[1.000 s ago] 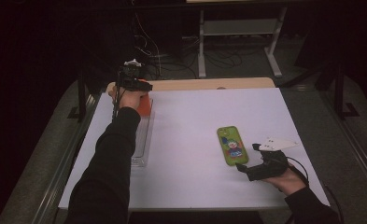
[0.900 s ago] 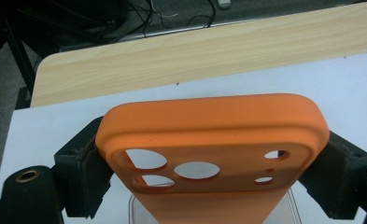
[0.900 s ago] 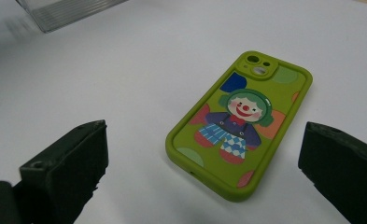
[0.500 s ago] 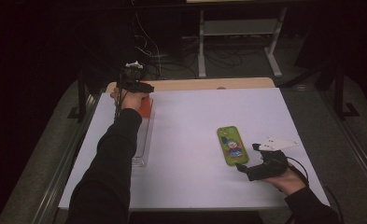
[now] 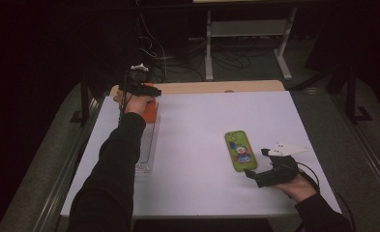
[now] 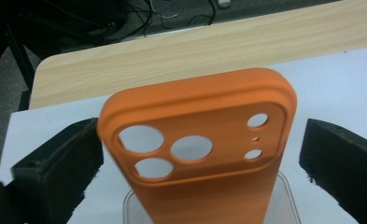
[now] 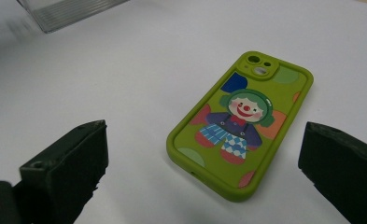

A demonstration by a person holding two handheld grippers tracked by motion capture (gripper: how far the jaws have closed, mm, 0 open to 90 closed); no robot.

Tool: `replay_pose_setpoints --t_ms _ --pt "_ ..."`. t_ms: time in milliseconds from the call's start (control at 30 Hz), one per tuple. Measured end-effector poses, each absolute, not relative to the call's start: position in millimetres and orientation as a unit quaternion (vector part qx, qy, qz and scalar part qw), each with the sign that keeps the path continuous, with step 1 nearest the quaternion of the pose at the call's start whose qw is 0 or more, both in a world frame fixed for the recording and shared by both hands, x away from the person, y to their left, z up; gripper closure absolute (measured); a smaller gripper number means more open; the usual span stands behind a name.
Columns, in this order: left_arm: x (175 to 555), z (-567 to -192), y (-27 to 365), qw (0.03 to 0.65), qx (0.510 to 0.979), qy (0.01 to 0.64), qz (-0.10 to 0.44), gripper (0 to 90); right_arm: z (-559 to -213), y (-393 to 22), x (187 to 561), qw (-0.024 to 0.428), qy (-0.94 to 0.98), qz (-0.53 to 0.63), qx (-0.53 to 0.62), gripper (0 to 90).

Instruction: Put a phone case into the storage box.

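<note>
The left gripper (image 6: 197,154) has just spread its jaws off the orange phone case (image 6: 204,154) — now apparently set in the clear holder (image 5: 148,145) — so that placement looks done; the right gripper (image 7: 200,158) hangs wide open by the green clown case (image 7: 241,123).

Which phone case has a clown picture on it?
The green case, lying flat near the right gripper. The orange case between the left gripper's open jaws is plain.

White-topped table (image 5: 197,193) carries 2 things: a green phone case (image 5: 240,150) and a clear tray (image 5: 146,145).
</note>
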State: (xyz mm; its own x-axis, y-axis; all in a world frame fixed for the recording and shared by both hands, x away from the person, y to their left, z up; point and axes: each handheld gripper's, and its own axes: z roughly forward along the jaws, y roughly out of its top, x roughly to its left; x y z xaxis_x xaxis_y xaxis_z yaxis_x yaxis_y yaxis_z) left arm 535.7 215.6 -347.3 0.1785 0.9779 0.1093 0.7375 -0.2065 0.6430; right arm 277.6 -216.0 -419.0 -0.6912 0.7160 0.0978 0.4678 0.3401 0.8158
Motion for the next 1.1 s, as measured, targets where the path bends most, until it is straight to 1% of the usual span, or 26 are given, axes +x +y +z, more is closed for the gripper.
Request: replay_pose_setpoints --t_ms 233,467,633,900,1100 --pt "528 -336 224 0.237 0.739 0.575 0.260 0.0 -419 -216 278 0.142 0.807 0.442 0.365 0.9" --pt "510 -329 229 0.261 0.750 0.559 0.238 0.0 -419 -215 278 0.141 0.807 0.440 0.369 0.9" --pt "494 -322 229 0.278 0.769 0.532 0.220 0.0 -419 -216 279 0.141 0.805 0.441 0.373 0.9" --pt "451 -311 218 0.322 0.797 0.474 0.194 0.0 -417 -213 281 0.148 0.807 0.441 0.363 0.9" --pt "420 -307 203 0.361 0.811 0.429 0.164 0.0 -417 -212 283 0.142 0.806 0.446 0.363 0.9"
